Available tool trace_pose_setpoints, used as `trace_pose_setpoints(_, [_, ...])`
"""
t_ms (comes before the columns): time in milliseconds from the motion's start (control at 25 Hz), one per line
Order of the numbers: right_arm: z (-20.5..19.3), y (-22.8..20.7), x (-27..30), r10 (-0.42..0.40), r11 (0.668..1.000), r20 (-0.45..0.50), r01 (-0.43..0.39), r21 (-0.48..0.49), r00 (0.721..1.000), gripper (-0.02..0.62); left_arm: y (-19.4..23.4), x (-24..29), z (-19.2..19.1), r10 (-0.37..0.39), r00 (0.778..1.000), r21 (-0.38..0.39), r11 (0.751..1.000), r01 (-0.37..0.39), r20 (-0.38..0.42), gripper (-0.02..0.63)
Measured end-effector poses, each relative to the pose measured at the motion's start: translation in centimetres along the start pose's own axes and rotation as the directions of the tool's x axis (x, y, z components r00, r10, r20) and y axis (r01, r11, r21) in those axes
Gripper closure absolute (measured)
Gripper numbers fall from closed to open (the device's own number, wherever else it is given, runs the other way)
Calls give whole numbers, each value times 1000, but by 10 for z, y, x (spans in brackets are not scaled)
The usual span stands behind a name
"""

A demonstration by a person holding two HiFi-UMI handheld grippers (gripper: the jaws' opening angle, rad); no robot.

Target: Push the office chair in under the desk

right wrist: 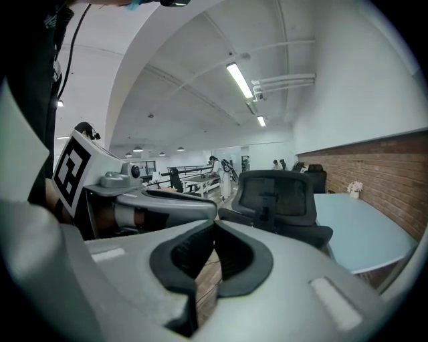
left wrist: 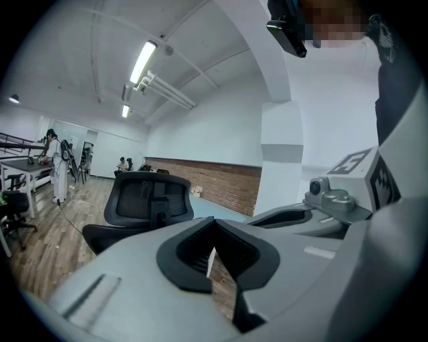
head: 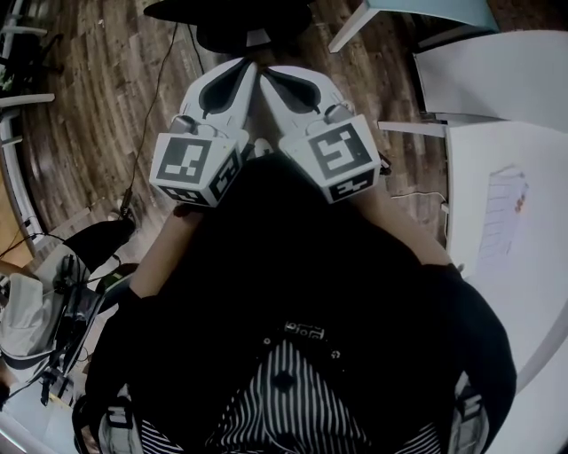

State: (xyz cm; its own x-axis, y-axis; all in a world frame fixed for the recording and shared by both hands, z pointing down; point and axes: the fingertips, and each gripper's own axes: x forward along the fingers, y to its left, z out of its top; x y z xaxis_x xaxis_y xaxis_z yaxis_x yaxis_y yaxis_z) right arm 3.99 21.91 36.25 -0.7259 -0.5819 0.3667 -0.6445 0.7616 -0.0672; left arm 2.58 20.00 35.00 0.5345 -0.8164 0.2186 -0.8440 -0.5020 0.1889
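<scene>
Ahead of shut L+R jaws, office chair (right wrist: 277, 194), apart

L gripper (head: 240, 66) & R gripper (head: 275, 73) are held out front side by side, tips nearly touching each other. Both have jaws together, nothing in them. Just beyond the tips, at the top edge, sits the black office chair (head: 232, 19). Wood floor (head: 80, 115) underneath, w/ a thin cable (head: 153, 111) trailing on the L. White desk (head: 501, 84) off to the R. A sheet of paper (head: 504, 213) lies on a nearer white tabletop (head: 532, 293).
</scene>
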Motion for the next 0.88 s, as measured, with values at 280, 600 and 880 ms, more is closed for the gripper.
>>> trace_pose_setpoints(280, [9,-15,19,24,1000,-1,-24,-14,1000,594,17,16,6,26,1000,-6,1000,-25,2,604])
trace_pose_setpoints(600, [38,-66,46,45,999,34,-45,-15,998,594,39,64,32,56,998,21,998,-57,11,604])
trace_pose_setpoints(880, [53,-111,85,74,997,24,-74,-12,997,594,73,112,45,78,997,14,997,-78,7,604])
